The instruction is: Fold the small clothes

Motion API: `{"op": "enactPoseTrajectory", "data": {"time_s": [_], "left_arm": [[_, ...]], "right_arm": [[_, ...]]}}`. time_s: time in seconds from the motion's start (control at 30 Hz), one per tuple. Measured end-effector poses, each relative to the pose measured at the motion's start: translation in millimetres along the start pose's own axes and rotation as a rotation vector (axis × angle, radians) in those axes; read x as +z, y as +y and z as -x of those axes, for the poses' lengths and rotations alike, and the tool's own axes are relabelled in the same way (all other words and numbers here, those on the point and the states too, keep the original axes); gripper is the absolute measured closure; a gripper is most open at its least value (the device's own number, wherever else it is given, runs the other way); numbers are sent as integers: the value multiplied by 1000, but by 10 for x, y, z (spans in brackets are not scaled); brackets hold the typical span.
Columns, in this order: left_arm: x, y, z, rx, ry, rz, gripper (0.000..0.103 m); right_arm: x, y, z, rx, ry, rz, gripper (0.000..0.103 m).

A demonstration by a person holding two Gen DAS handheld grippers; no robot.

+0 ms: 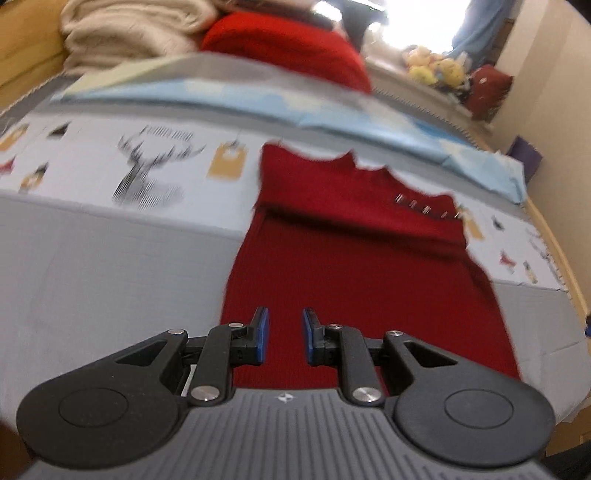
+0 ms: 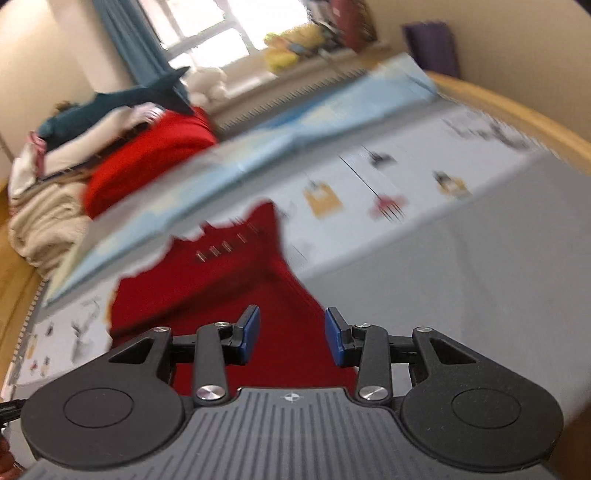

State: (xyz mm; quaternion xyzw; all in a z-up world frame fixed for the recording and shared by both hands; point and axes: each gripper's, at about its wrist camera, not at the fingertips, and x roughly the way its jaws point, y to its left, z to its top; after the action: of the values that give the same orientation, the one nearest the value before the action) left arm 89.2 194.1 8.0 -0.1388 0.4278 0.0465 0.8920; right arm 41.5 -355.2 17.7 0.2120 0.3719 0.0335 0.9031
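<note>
A dark red ribbed knit garment (image 1: 354, 266) lies flat on the grey bed cover, its far part folded back over itself, with a row of small metal fasteners (image 1: 424, 206) near the far right edge. It also shows in the right wrist view (image 2: 229, 288). My left gripper (image 1: 285, 334) is open and empty, just above the garment's near end. My right gripper (image 2: 292, 336) is open wider and empty, above the garment's near right part. Both views are blurred.
A grey cover with a printed white band (image 1: 159, 166) spans the bed. A light blue folded sheet (image 1: 258, 103) lies beyond it. A bright red blanket (image 1: 288, 40), cream blankets (image 1: 122, 33) and a plush shark (image 2: 122, 99) are piled at the back. A wooden bed edge (image 2: 517, 107) runs along the right.
</note>
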Motion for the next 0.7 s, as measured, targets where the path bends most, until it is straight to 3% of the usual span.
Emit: {"op": "enactPoseTrajectory", "data": {"time_s": [0.13,0.2,0.27,0.33,0.47,0.53,0.6,0.7], "left_arm": [[-428,238,-152,48,81,51,83],[-560,391,-263,93,177,123,83],[-599,539,-287,83,224,210,83],[-590,606,-279,56,228,241,79],[-740,731,-314,67,180,195,73],[-829,800,-423,104,252,240,73],[-841,807,-461,47,265,290,72],[-889,756,-483,68,274,212,72]], "right_arm": [[-423,-206,-111,-50,32,9,63],[-576,-288,-219,-93,79,-5,62],[-612,-336,-326,-80,111,-33,62],[-651,-340,-452,-88,144,-40,62],[-746,-320,-703,-119,236,-32,62],[-803,-291,-780,-141,270,-15,62],[-851,-276,-830,-171,293,13,62],[-904,-313,-885,-226,327,28,62]]}}
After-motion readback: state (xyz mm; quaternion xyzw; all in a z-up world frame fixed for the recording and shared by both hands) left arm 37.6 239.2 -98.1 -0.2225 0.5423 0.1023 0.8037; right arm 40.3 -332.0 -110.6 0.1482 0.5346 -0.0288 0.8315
